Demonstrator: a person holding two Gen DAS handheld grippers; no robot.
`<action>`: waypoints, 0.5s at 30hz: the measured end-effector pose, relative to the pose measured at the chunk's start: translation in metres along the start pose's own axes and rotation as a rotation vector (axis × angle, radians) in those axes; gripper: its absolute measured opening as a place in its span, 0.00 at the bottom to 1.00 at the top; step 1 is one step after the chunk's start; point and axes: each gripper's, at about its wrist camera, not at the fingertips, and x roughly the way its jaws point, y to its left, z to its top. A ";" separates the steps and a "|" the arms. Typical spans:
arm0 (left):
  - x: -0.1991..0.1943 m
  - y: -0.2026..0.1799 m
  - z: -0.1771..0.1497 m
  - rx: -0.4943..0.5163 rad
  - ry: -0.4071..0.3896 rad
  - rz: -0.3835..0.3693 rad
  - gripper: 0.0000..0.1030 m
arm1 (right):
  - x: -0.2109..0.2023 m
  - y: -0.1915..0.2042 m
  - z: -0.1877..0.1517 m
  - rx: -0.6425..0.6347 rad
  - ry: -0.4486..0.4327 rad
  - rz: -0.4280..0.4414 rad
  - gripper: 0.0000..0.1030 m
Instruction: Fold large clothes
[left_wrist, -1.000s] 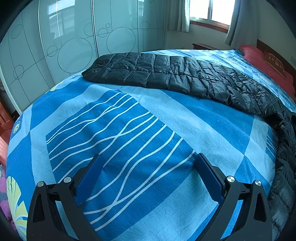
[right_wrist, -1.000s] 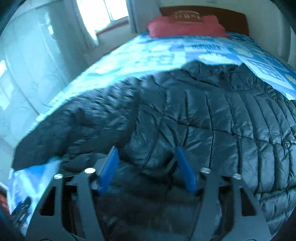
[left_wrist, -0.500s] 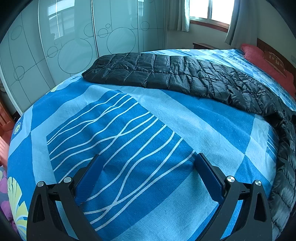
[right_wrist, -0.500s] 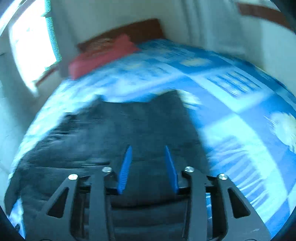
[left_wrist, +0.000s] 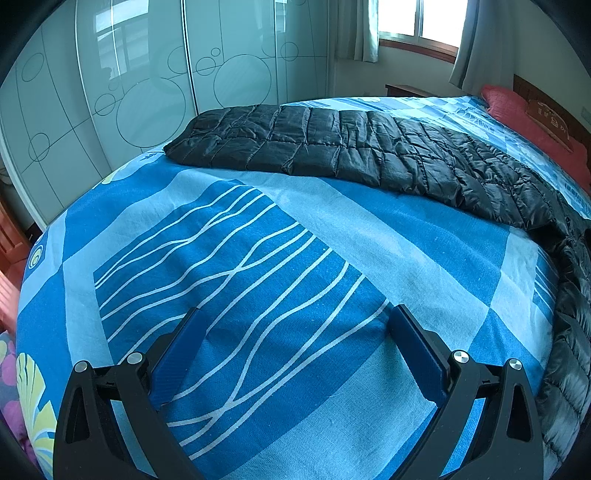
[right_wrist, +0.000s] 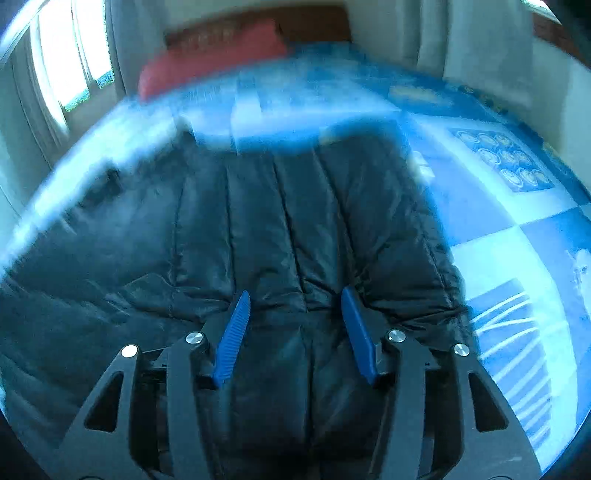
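My left tongs (left_wrist: 295, 317) spread wide over bare blue bedsheet (left_wrist: 258, 229), gripping nothing. Black quilted jacket (left_wrist: 369, 155) ahead and right. My right tongs (right_wrist: 295, 295) part-spread, jaws just opening, above jacket (right_wrist: 280, 221); fabric beneath, nothing pinched. View blurred.

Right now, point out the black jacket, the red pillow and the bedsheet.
black jacket (left_wrist: 369, 147), left wrist view, on its quilted upper surface.
red pillow (left_wrist: 517, 110), left wrist view, on its near face.
bedsheet (left_wrist: 258, 258), left wrist view, on the white-lined dark blue patch.
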 end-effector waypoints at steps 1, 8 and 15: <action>0.000 0.000 0.000 0.000 -0.001 -0.001 0.96 | -0.006 0.007 0.006 -0.012 -0.015 0.002 0.50; 0.000 0.000 0.000 0.001 -0.002 0.003 0.96 | 0.007 0.034 0.033 0.027 -0.049 0.093 0.72; 0.000 0.000 0.000 0.000 -0.002 0.001 0.96 | -0.011 0.050 0.014 0.019 -0.046 0.109 0.77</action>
